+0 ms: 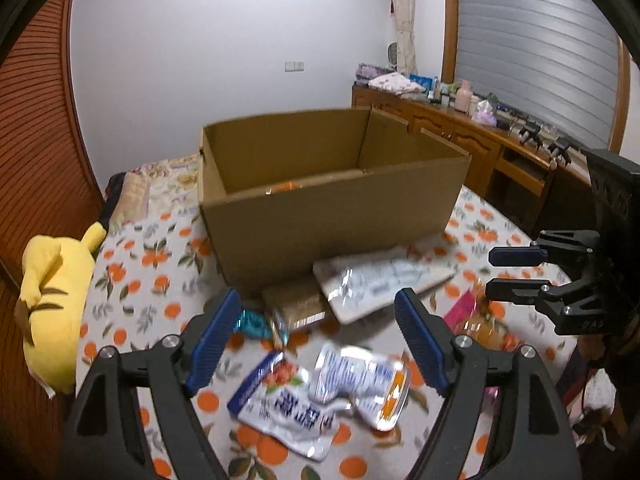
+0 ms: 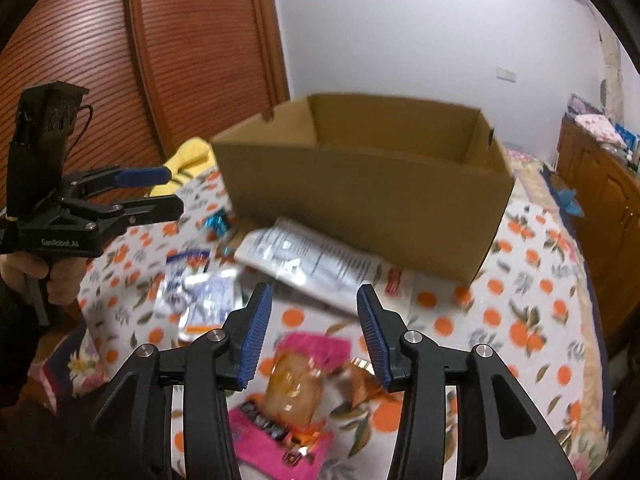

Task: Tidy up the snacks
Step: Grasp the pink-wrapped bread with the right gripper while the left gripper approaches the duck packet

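Here the left gripper (image 1: pixel 320 320) hung with its blue-padded fingers spread wide and nothing between them, above a crumpled white-and-blue snack pouch (image 1: pixel 280 404) and a silvery foil packet (image 1: pixel 360 384) lying just beside it on the orange-print bedsheet (image 1: pixel 148 280). The right gripper (image 2: pixel 312 320) was likewise spread wide and empty, over a pink snack packet (image 2: pixel 296 396) with a clear window. An open cardboard box (image 1: pixel 328 216) stood on the sheet beyond both, an orange wrapper (image 1: pixel 284 187) just showing inside it. A flat white packet with printed text (image 1: pixel 384 280) lay against the foot of the box, next to a brown biscuit pack (image 1: pixel 296 300) and a teal foil sweet (image 1: pixel 254 322). A yellow plush toy (image 1: pixel 52 300) lay at the bed's edge.
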Demonstrator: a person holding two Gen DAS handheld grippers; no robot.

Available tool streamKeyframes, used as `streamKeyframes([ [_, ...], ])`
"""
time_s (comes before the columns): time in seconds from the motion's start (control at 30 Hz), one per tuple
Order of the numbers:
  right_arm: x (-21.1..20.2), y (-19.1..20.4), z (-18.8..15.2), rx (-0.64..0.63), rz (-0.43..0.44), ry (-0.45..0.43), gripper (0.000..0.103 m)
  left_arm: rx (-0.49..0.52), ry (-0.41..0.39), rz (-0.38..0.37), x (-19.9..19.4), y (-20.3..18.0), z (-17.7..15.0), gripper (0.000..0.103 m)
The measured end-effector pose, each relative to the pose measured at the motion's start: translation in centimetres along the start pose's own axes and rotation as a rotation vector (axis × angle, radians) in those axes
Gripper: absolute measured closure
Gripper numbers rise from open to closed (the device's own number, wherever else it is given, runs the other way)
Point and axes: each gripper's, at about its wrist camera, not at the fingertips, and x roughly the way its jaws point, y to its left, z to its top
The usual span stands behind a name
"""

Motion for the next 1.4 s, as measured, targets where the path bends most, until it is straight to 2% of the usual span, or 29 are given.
streamKeyframes([
  [0.37,2.3,1.5,-3.6,-0.013,0.016,0.086,0.059,-0.059,0.073,0.03,1.3,1.2,-4.7,0.023],
  [0.57,3.0,1.5,-4.6,-0.015,-0.027,0.105,0.059,-0.103,0.094,0.046,2.2,2.0,-6.1,0.023],
  [0.83,4.2,1.1,-5.3,-0.002,-0.057,0.129,0.057,-0.139,0.12,0.052,3.1,2.6,-7.0,0.023],
  [1.03,4.4,1.6,-5.7,-0.025,-0.093,0.112,0.056,-0.154,0.143,0.06,3.6,3.2,-7.6,0.023],
  [1.4,4.5,1.9,-5.8,-0.039,-0.115,0.101,0.055,-0.156,0.168,0.1,2.1,4.0,-8.4,0.023],
])
